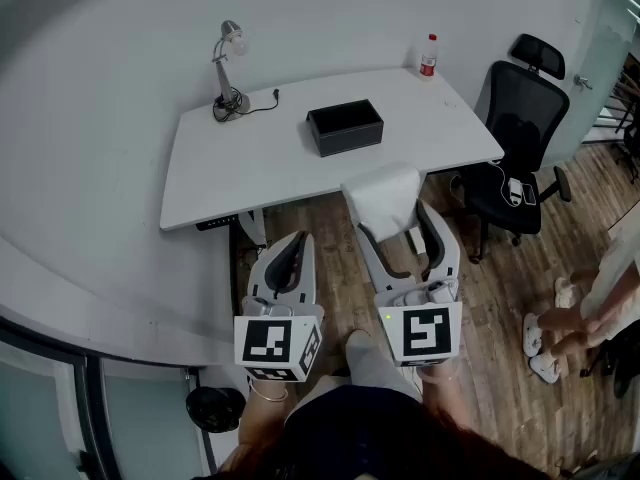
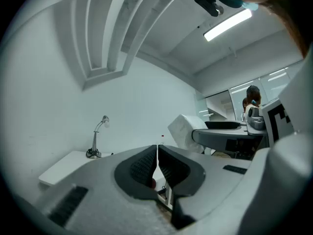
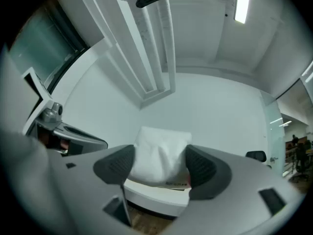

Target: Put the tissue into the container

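Overhead, a white desk (image 1: 210,168) is seen set against a plain white wall (image 1: 120,58), over a floor (image 1: 335,248) of brown wooden planks. A black, open-topped container (image 1: 345,127) is placed near the middle of the desk. A desk lamp (image 1: 228,68) is stood at the far left corner, its cable trailed across the top, and a bottle (image 1: 428,56) with a red label is stood at the far right corner. A black office chair (image 1: 518,148) is drawn up at the desk's right end, and small white items are left on its seat. At the right edge of the head view a person (image 1: 575,323) in white shoes is partly shown. Glass panels (image 1: 140,418) are seen at the lower left, and in the left gripper view a strip light (image 2: 227,24) is fixed to the ceiling.

The tissue (image 1: 383,196), a soft white pack, is held in the air by the right gripper (image 1: 397,226), just before the desk's near edge and well short of the container. The pack is pinched from both sides by the widely spread jaws, and its sides are dented by the pads. The left gripper (image 1: 297,240) is held beside it over the floor; its jaws are pressed together and nothing is caught between them.
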Available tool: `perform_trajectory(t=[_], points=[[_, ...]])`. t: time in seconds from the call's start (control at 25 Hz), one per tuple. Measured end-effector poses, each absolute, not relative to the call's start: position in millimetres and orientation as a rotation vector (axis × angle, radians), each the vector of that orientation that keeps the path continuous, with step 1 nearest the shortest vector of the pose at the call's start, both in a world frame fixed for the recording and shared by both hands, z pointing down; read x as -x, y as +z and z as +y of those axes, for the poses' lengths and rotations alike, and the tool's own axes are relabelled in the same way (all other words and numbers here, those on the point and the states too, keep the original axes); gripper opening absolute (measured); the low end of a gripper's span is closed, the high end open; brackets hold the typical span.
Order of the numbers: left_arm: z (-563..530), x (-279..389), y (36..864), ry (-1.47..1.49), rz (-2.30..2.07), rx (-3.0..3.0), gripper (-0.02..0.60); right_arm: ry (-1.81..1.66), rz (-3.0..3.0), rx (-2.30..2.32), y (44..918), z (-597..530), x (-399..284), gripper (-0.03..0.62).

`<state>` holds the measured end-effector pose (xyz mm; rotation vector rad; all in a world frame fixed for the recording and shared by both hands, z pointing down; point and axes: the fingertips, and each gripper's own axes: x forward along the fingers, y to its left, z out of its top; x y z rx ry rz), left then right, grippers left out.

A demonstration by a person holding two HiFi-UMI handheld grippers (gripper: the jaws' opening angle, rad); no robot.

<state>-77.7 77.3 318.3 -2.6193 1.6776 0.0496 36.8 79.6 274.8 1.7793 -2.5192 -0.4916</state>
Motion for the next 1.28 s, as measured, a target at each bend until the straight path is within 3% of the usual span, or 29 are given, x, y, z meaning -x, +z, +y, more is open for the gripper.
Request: perform_trajectory(t=[1.28], points=[[-43,40,320,0.016,1.665,2.630,0.029,-0.519,-2.518,-1.696,280,-37,-56,0.341]])
